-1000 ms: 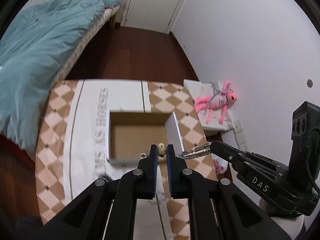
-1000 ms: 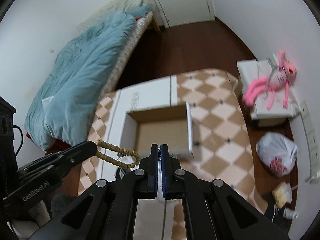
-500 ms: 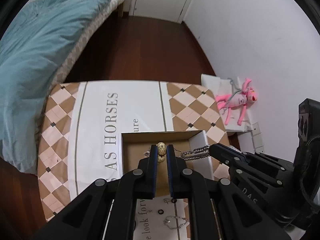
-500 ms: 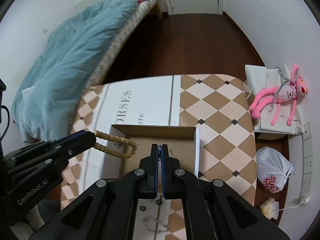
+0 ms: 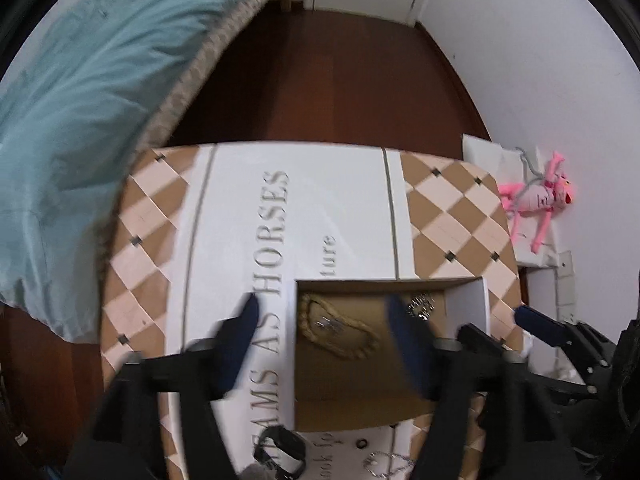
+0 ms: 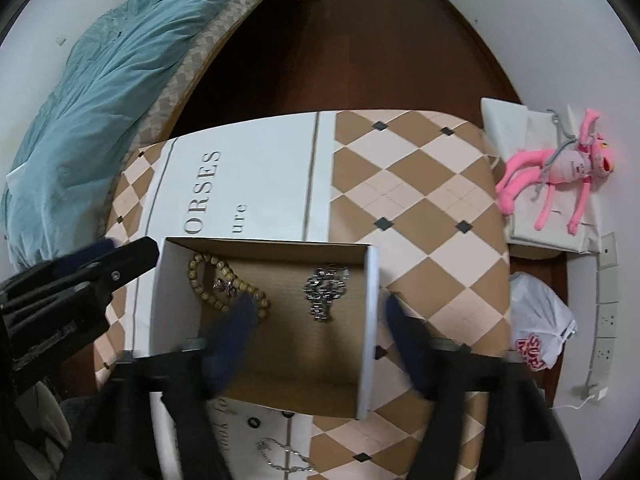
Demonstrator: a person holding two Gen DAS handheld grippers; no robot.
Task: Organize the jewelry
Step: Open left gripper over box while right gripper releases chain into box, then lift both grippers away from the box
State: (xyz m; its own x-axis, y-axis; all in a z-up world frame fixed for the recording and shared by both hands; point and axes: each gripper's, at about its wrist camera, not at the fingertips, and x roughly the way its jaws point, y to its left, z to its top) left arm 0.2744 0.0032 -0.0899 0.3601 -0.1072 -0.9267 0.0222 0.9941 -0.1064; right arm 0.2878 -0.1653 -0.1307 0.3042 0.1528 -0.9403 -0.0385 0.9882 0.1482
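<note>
Both grippers, left gripper and right gripper, now have jaws spread wide and empty; bead bracelet and silver chain lie dropped inside the cardboard box on the bench, with more chain outside it.

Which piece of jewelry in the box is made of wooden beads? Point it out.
The beaded bracelet, looped at the left side of the cardboard box. The silver chain to its right is metal links, and a small silver piece lies on the beads.
</note>
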